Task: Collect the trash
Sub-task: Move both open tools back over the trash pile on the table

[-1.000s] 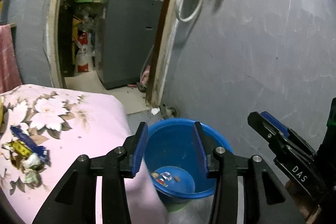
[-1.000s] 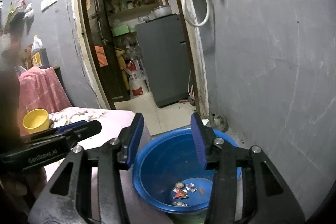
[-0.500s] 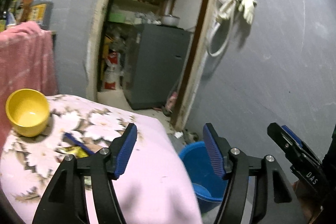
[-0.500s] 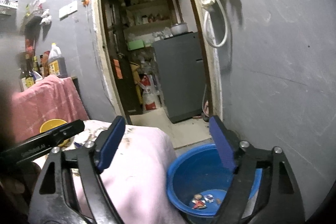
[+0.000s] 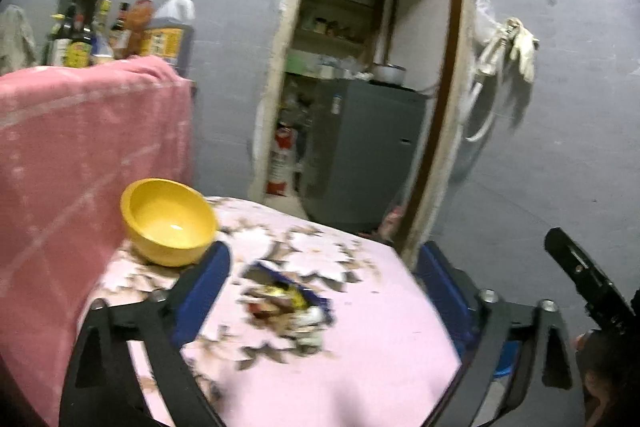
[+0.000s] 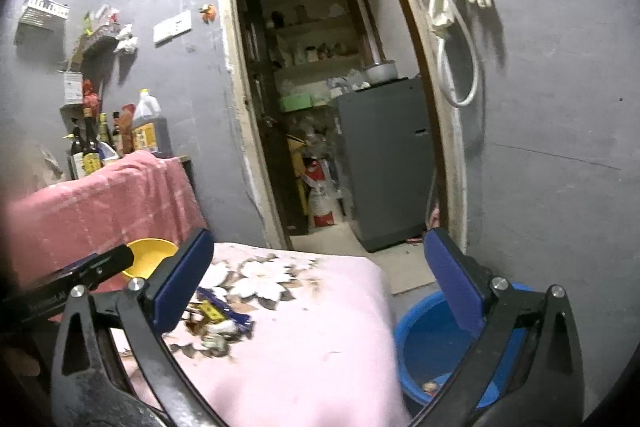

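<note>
We had both jaws opening wide, left gripper (image 5: pixel 324 291) and right gripper (image 6: pixel 318 283) empty. Trash pile (image 5: pixel 286 303) lay on pink cloth (image 5: pixel 360 367) near yellow bowl (image 5: pixel 170 221); blue basin (image 6: pixel 424 343) beside. Best straddle wrappers, pinch low.

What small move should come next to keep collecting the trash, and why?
Probably ease the left hand-held gripper forward and down onto the wrappers on the pink cloth. Its jaws are opening with nothing between them, the pile lies just ahead, and the blue basin waits beside the table.
</note>
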`<state>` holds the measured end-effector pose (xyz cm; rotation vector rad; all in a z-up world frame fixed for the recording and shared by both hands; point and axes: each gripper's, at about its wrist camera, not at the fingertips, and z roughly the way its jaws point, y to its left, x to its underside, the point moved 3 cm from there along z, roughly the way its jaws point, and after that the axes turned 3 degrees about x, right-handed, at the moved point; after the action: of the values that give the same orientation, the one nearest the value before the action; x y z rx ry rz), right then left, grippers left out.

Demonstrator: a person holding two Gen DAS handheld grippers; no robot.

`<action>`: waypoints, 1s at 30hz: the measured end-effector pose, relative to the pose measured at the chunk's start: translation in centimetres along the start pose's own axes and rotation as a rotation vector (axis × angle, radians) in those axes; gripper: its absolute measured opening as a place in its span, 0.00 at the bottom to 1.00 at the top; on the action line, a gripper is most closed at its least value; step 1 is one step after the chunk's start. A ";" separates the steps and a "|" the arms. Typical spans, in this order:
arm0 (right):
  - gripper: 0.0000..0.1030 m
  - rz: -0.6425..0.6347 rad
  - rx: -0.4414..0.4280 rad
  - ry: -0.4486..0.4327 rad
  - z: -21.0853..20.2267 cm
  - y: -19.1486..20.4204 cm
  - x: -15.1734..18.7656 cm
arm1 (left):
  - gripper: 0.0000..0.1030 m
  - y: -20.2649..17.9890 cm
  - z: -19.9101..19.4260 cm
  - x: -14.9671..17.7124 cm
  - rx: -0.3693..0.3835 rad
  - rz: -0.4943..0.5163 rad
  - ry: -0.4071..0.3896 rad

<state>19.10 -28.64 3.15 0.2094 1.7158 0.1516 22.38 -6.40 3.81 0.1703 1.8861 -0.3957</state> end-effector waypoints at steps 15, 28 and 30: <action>1.00 -0.123 -0.134 0.006 2.3 6.1 2.6 | 0.95 6.1 -1.3 2.5 -0.152 -0.020 -0.042; 1.00 -0.182 -0.180 0.151 6.7 7.9 6.0 | 0.95 8.5 1.9 4.3 -0.172 0.011 0.053; 1.00 -0.189 -0.186 0.204 7.8 8.1 6.8 | 0.95 9.0 2.7 4.6 -0.164 0.006 0.086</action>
<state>26.18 -19.35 -2.86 -0.1095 1.9009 0.1963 25.92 0.67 -2.97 0.0845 1.9928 -0.2312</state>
